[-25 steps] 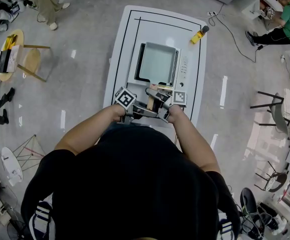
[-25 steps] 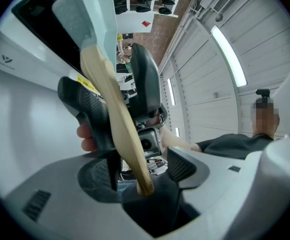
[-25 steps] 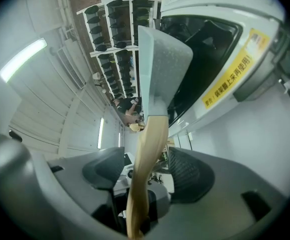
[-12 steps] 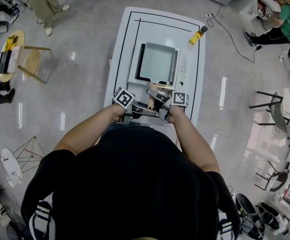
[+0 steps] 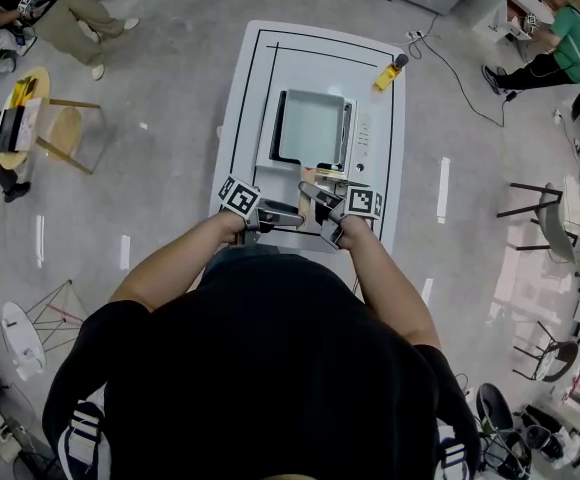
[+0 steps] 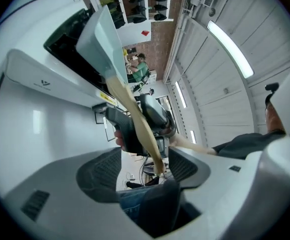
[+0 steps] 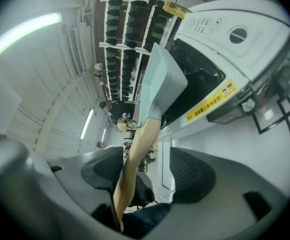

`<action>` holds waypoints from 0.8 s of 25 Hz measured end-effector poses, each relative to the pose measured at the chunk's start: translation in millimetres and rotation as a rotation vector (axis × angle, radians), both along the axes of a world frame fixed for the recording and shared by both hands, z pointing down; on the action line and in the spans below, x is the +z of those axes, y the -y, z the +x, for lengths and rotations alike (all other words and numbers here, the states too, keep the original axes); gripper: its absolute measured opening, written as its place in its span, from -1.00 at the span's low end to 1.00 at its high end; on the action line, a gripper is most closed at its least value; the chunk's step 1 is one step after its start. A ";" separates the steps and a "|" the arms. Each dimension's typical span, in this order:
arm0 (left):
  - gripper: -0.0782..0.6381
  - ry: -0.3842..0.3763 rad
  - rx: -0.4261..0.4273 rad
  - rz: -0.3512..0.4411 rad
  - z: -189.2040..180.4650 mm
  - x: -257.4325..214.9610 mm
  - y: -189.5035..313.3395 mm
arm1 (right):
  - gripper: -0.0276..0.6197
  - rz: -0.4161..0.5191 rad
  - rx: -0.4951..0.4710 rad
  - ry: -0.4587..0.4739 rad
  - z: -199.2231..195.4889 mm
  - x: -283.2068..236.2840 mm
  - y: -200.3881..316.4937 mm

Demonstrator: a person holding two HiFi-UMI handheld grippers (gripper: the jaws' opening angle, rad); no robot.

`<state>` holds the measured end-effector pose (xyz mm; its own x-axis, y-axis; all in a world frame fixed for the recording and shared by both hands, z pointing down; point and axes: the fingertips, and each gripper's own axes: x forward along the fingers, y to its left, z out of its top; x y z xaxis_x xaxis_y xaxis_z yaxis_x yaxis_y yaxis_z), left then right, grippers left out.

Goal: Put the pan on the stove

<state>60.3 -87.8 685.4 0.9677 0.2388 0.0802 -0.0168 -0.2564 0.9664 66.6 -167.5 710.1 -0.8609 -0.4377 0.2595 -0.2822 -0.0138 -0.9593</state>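
Note:
A pale grey square pan [image 5: 312, 128] sits on the white stove [image 5: 366, 140] on the table, its wooden handle [image 5: 307, 182] pointing toward me. My left gripper [image 5: 288, 214] and right gripper [image 5: 315, 200] meet at that handle from either side. In the left gripper view the handle [image 6: 135, 119] runs between the pads with gaps on both sides; the jaws have just been opening. In the right gripper view the handle [image 7: 135, 159] lies between the spread pads, close to the left one, and these jaws have also just been opening. The pan [image 7: 160, 84] rests on the stove's black top [image 7: 195, 84].
The white table [image 5: 240, 98] has a black border line. A yellow bottle-like object [image 5: 390, 73] lies at its far right. A wooden stool [image 5: 65, 128] stands to the left, a cable [image 5: 460, 63] runs over the floor at the right, and people sit at the room's edges.
Both grippers' jaws have spread apart around the wooden handle. The left gripper has slid a little to the left. The pan has stayed on the stove.

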 end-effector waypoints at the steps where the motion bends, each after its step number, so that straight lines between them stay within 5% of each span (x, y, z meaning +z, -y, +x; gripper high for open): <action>1: 0.02 0.008 -0.021 0.008 -2.9 0.8 2.8 | -0.04 0.005 0.004 -0.003 1.7 -1.4 -1.0; 8: 0.02 0.046 -0.112 0.083 -22.6 1.7 18.8 | -0.04 0.053 0.034 -0.016 10.8 -14.0 -0.4; 20: 0.01 0.170 -0.273 0.346 -54.0 -2.5 42.0 | -0.04 0.141 0.067 -0.186 41.1 -21.2 -6.8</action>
